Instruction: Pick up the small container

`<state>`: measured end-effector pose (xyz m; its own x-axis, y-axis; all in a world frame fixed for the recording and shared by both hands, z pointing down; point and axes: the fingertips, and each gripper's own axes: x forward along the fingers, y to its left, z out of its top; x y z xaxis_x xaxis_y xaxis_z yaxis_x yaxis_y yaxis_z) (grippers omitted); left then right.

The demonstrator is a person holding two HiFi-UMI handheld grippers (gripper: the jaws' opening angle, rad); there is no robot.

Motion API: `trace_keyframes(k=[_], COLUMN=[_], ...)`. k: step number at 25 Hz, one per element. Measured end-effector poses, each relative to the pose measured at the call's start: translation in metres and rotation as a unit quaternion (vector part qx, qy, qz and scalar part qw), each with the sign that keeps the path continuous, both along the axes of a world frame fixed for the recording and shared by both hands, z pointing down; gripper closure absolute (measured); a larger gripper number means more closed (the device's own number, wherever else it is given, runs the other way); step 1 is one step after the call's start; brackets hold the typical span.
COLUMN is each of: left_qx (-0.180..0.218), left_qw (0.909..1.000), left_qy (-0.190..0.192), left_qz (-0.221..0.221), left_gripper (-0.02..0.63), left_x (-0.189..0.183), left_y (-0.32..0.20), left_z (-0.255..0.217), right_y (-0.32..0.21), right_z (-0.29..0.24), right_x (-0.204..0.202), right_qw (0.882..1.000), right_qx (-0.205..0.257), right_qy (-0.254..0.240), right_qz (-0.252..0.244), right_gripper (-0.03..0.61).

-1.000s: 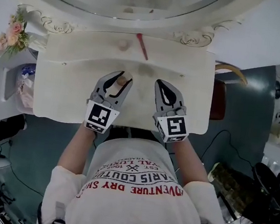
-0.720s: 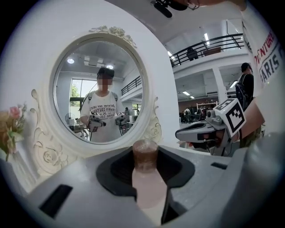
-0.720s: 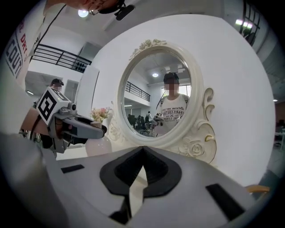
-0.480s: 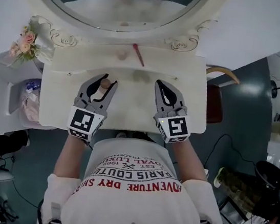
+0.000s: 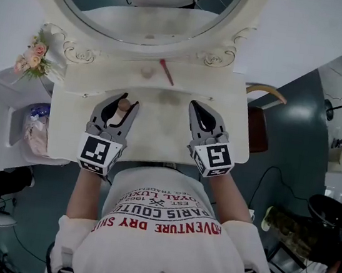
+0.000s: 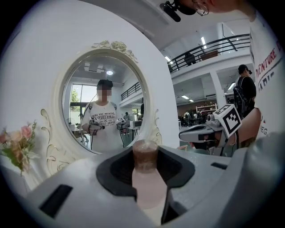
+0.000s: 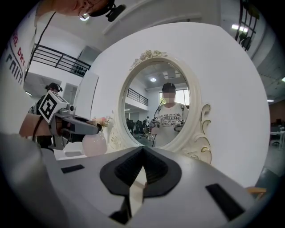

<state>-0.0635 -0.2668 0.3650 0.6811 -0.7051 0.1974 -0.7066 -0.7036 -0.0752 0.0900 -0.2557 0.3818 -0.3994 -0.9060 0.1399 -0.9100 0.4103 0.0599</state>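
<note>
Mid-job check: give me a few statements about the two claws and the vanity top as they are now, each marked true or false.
1. The left claw is closed on the small container. True.
2. The right claw grips a second container. False: its jaws are together with nothing between them.
3. A slim red item lies on the vanity top, between the claws and the mirror. True.
4. The flowers stand at the person's right end of the vanity. False: they are at the left end, beyond the left claw.
</note>
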Motion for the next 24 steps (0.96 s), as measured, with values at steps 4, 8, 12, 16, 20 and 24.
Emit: trace_keyframes(k=[4,8,12,16,20,24], left_qx=[0.000,0.001,0.002,-0.001,-0.003,-0.001], left_qw=[1.0000,1.0000,0.9999,0.9997,0.9994,0.9993], left_qy=[0.008,0.009,0.006,0.011,0.015,0.016], left_qz=[0.001,-0.005,-0.011,-0.021,-0.030,-0.033], left_gripper=[0.476,0.476,0.476,0.476,0.476,0.476], left_x=[-0.001,-0.004,-0.006,-0.008,-0.010,-0.009], left_y=[0.002,0.001,0.002,0.003,0.001,0.001], left_z=[-0.004,-0.007,-0.008,-0.009,-0.008,-0.008], right_y=[0.003,0.004,0.007,0.009,0.009,0.010], right_z=[0.000,-0.001,-0.006,-0.013,-0.014,-0.013], right_x=[0.000,0.000,-0.001,-0.001,0.000,0.001], right_qw=[1.000,1.000,1.000,1.000,1.000,1.000], right_qx=[0.001,0.002,0.006,0.008,0.009,0.008], right_qy=[0.005,0.011,0.010,0.004,0.006,0.005], right_qz=[0.000,0.000,-0.001,-0.002,-0.003,-0.005], right_gripper=[0.581,0.581,0.581,0.581,0.581,0.581])
